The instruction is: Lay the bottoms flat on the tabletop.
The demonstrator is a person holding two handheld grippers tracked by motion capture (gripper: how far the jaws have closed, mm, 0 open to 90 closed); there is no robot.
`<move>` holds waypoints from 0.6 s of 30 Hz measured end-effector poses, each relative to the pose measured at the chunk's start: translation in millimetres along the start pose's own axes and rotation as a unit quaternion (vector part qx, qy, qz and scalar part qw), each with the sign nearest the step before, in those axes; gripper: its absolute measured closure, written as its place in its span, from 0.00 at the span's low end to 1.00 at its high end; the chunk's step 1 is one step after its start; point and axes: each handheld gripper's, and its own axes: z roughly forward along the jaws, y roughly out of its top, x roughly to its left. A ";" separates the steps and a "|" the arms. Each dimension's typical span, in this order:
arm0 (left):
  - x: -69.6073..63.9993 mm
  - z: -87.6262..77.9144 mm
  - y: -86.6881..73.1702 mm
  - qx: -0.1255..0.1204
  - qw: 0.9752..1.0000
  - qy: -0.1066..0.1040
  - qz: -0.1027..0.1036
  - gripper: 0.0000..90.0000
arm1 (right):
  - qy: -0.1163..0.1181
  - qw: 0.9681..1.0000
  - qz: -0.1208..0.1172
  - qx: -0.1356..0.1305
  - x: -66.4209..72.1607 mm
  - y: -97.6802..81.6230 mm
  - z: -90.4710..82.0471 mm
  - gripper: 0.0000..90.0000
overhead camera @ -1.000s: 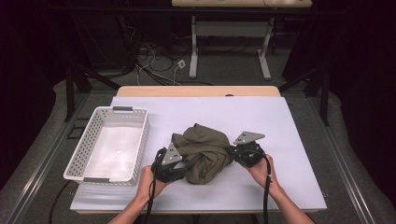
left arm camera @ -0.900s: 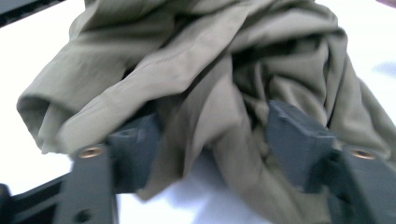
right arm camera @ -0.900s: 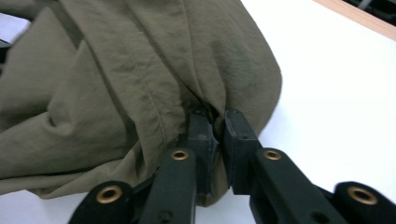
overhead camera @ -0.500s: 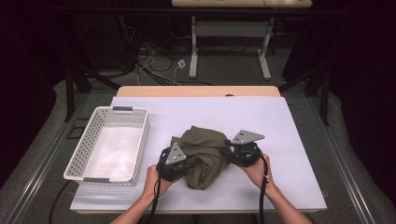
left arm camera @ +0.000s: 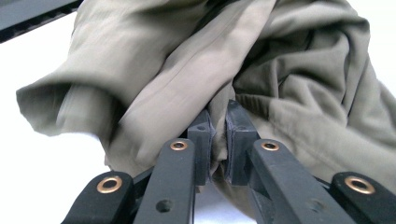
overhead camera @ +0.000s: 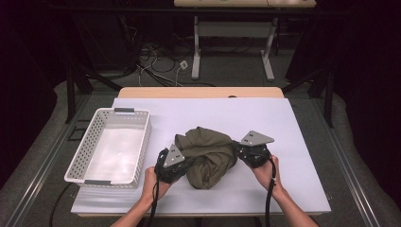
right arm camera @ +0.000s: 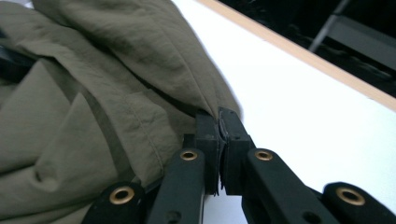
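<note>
High view: crumpled olive-green fabric garment bunched mid-table on the white tabletop, right of the white perforated plastic basket. 2 hands flank it — left gripper, right gripper — likely to lift or spread it.

Left gripper view: jaws have just been closing, pinching a fold.

Right gripper view: jaws clamped on a cloth edge, having just closed.

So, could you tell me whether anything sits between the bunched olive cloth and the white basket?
Nothing visible does. The olive cloth, pinched by the left gripper and right gripper, lies beside the white basket, with only bare white table between them.
</note>
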 end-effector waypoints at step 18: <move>-0.8 0.1 2.1 0.021 1.000 -0.008 0.001 0.59 | 0.021 0.998 0.018 0.060 -7.2 -7.0 9.6 0.72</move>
